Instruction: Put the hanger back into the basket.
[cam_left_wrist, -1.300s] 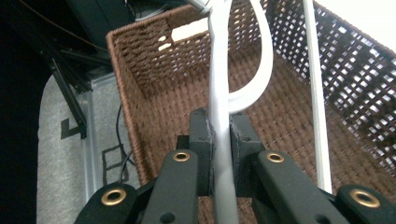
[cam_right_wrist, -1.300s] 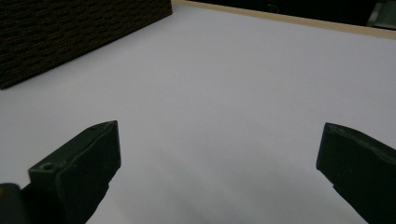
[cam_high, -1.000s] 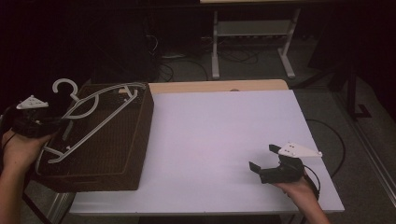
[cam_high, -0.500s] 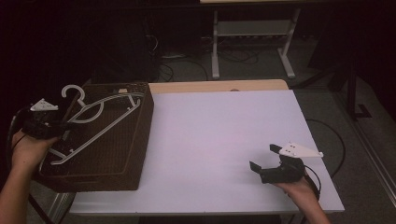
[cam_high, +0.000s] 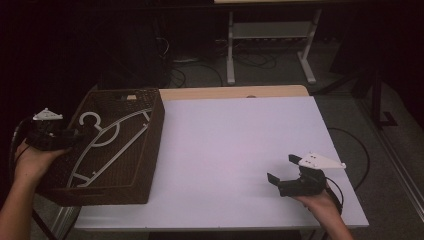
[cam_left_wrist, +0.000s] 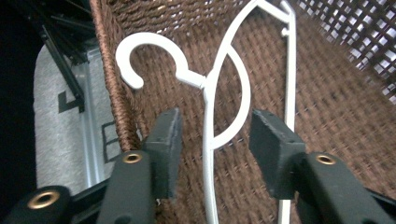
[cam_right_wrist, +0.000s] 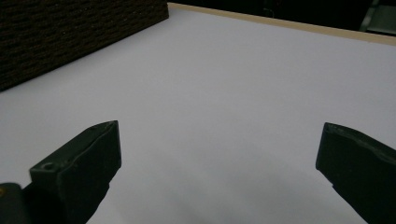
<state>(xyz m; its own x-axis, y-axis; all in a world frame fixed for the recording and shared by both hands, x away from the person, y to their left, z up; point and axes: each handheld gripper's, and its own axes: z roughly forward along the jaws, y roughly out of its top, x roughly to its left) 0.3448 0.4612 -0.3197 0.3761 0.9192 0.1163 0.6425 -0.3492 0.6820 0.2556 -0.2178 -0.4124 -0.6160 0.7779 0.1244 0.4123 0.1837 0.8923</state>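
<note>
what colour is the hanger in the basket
White, lying in the dark brown woven basket; the hanger shows best in the left gripper view.

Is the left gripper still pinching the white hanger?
Apart. In the left gripper view the left gripper has just been opening; the hanger wire runs between its pads with gaps both sides.

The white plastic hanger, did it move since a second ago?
Yes. The white plastic hanger dropped from resting across the brown wicker basket's rim to lying inside it, and the left claw has just been opening around it.

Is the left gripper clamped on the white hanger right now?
No, the left gripper has just been opening: its pads stand apart from the white hanger, which lies between them in the wicker basket.
</note>
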